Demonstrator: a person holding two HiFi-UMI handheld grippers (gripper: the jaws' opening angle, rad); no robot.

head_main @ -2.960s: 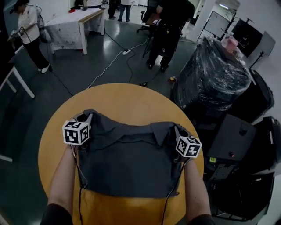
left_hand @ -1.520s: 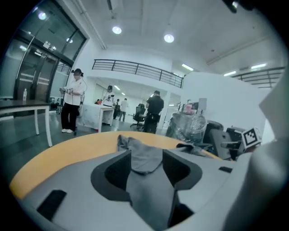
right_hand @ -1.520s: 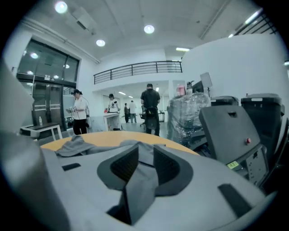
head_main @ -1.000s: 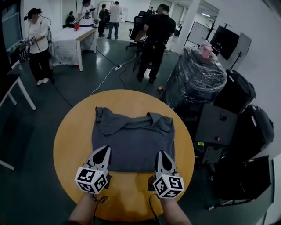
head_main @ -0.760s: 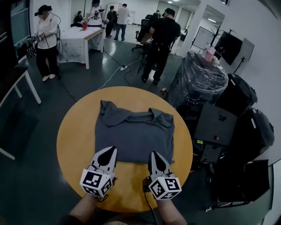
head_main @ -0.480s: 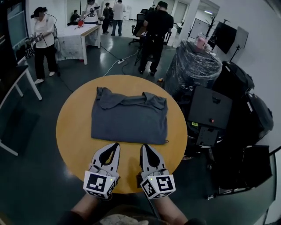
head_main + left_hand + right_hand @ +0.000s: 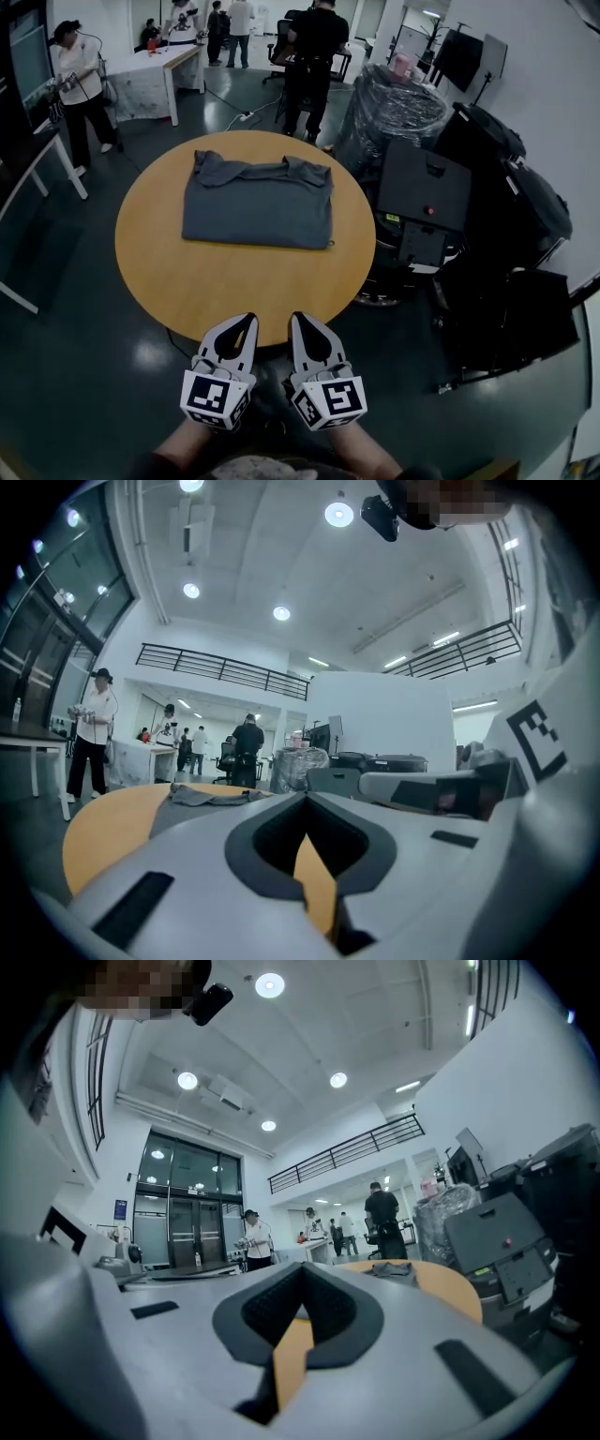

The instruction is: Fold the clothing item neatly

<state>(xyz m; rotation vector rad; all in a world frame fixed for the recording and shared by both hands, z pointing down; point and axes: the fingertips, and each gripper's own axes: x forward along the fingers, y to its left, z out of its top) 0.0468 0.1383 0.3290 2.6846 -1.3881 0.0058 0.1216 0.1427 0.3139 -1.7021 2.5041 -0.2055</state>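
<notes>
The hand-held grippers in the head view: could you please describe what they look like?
The left hand-held gripper and the right hand-held gripper are alike: pale grey shells that taper to a point, each with a dark teardrop-shaped cut-out lined in textured black padding. At the rear, each carries a white cube printed with black square markers.

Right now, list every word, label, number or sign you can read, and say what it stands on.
No text here can be read.
Left gripper and right gripper: only square marker patterns on their cubes, no letters.
Sticker on the black case: too small to read.
Blue sign beside the glass doors: too small to read.
Shirt: no print shows.
</notes>
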